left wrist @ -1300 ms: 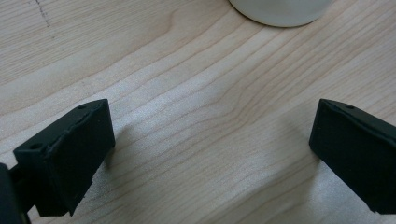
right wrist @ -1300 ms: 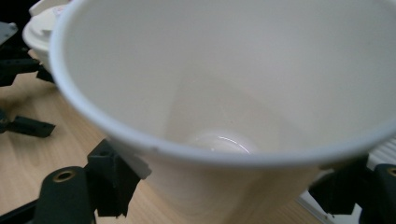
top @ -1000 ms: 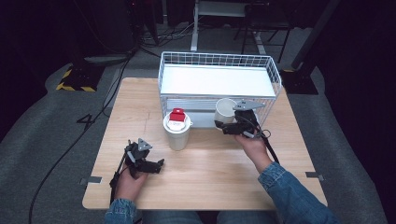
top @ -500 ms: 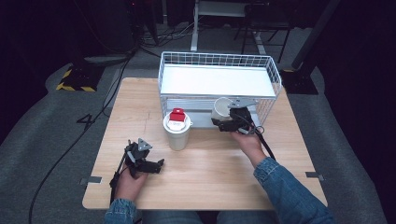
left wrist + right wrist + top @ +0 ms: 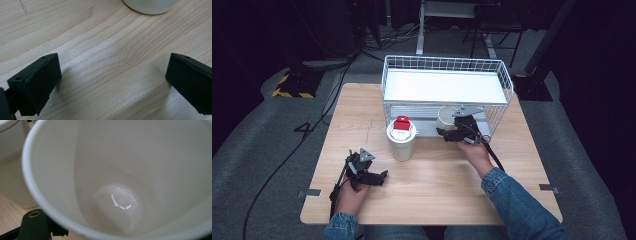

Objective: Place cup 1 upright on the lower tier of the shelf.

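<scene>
My right claw (image 5: 446,133) is clamped on the rim of an empty white paper cup (image 5: 446,118), held at the open front of the wire rack (image 5: 507,82) along the counter's (image 5: 437,185) far edge; my left claw (image 5: 382,176), jaws apart and holding nothing, rests near the near-left corner; a lidded cup (image 5: 402,142) stands mid-counter between them; the near half lies bare.

Pale wooden desk (image 5: 105,65): visible grain, matt satin finish. White paper cup (image 5: 120,180): smooth interior, glossy sheen at the base. White wire-mesh metal basket (image 5: 447,65): coated, matt. Black tongs (image 5: 111,82): matt plastic pads (image 5: 37,82). Blue denim sleeve (image 5: 517,205): woven cloth.
</scene>
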A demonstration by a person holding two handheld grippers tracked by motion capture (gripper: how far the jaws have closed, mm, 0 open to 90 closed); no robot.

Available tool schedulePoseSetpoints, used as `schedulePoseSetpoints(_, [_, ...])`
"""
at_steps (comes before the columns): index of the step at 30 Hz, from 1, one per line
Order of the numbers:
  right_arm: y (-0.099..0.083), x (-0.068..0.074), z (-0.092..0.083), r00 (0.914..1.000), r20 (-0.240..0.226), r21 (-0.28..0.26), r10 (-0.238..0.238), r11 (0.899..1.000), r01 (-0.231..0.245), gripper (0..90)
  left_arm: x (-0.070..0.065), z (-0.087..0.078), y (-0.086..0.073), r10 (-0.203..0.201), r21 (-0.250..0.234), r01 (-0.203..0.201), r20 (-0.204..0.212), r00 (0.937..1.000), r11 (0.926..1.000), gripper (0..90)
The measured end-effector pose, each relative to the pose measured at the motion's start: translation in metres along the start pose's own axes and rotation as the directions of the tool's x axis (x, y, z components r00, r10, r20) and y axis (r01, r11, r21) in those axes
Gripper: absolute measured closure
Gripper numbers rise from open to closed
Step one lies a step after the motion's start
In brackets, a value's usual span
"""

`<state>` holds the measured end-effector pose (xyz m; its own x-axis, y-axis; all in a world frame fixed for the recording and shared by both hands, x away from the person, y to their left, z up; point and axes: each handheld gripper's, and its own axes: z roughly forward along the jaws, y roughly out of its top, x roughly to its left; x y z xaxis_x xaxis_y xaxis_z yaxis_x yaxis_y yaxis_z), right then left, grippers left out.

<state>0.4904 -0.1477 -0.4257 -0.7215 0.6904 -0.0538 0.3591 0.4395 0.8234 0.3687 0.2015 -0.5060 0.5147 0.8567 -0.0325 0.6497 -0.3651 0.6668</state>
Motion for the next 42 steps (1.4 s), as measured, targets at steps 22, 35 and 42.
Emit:
schedulePoseSetpoints(22, [-0.014,-0.013,0.036,0.9984,0.056,0.044,-0.002,0.999,0.0,22.9,0.0,0.0,0.0,0.0,0.0,0.0,0.0,1.0,1.0,0.7])
schedulePoseSetpoints(35, [-0.018,-0.016,0.047,0.9977,0.067,0.034,0.008,0.999,-0.011,22.9,0.0,0.0,0.0,0.0,0.0,0.0,0.0,1.0,1.0,0.7])
schedulePoseSetpoints(42, [-0.02,-0.018,0.05,0.9976,0.066,0.016,0.019,1.0,-0.021,22.9,0.0,0.0,0.0,0.0,0.0,0.0,0.0,1.0,1.0,0.7])
